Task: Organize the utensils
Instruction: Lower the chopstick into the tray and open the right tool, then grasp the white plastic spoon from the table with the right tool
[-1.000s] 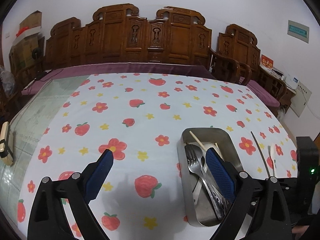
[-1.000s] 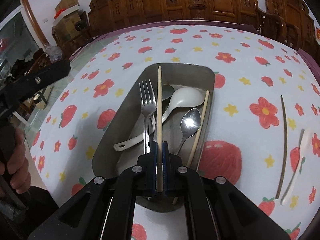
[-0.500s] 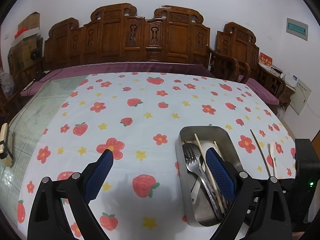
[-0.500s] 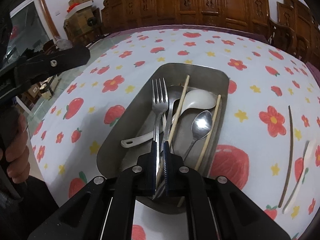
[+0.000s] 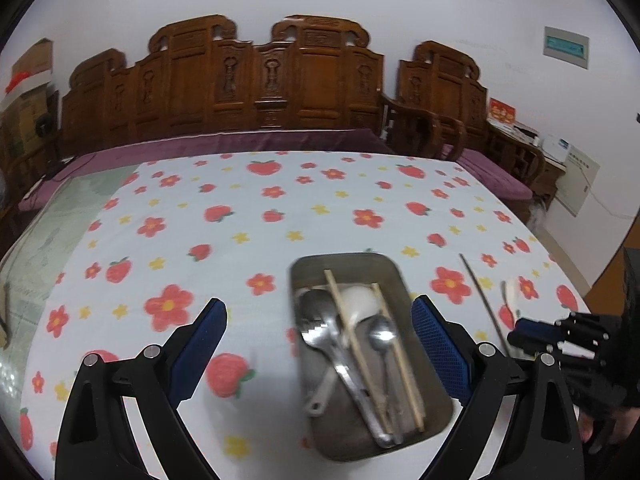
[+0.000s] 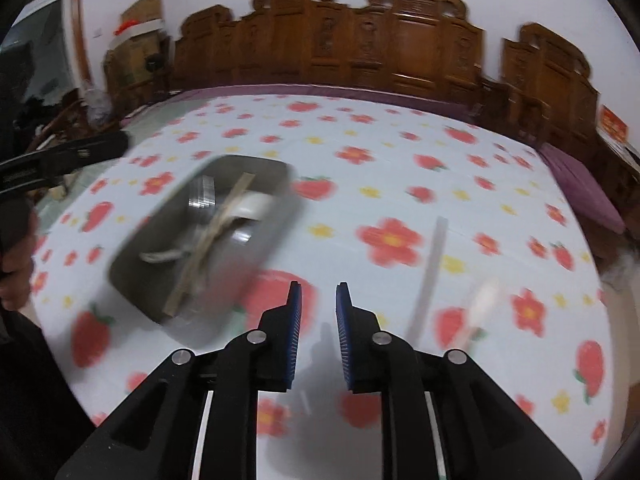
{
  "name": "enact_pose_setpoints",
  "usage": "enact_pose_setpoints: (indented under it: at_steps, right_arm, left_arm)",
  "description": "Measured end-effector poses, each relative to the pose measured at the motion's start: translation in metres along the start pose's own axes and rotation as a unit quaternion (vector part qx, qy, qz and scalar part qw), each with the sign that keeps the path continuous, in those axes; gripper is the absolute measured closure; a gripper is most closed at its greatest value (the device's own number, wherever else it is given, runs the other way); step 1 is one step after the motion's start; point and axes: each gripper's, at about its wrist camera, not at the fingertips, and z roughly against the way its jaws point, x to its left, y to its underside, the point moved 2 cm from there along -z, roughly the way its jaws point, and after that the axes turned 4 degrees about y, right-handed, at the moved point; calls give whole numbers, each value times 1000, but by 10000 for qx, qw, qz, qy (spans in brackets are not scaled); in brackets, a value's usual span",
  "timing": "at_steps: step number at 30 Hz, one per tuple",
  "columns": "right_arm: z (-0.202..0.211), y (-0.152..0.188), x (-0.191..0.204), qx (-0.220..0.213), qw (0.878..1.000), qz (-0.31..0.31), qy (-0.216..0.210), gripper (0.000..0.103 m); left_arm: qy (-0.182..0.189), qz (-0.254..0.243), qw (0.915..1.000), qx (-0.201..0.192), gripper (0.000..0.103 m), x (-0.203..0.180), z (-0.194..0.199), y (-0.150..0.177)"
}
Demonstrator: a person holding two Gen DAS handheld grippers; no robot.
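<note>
Utensils lay gathered in the metal tray (image 5: 352, 436), forward-left of the right claw (image 6: 318, 332), whose jaws stood slightly parted and held nothing, apparently turned toward what was left outside. A dark chopstick (image 6: 430, 272) and a white spoon (image 6: 480, 308) lay just ahead to its right on the tablecloth (image 6: 360, 200), likely next. The left claw (image 5: 320, 356) hung spread wide and empty, the tray between its fingers.

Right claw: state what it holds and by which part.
Nothing. The right claw is open and empty above the tablecloth; the dark chopstick and white spoon lie untouched ahead of it.
</note>
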Motion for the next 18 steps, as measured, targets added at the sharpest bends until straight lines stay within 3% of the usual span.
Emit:
enact_pose_setpoints:
  at_steps: [4,8,14,18]
  right_arm:
    - [-6,14,-41,130,9988,-225,423,83]
    - [-21,29,-70,381,9955,-551,666,72]
    - [-48,37,-83,713,9906,-868,782,72]
    - [-63,38,-82,975,9878,-760,951,72]
  left_arm:
    - [160,-94,9998,31,13,-22,-6,3]
    - [251,-242,9994,65,13,-41,-11,7]
    - [434,-363,9983,129,13,-69,-17,15]
    - [500,-513,9973,188,13,-86,-22,22]
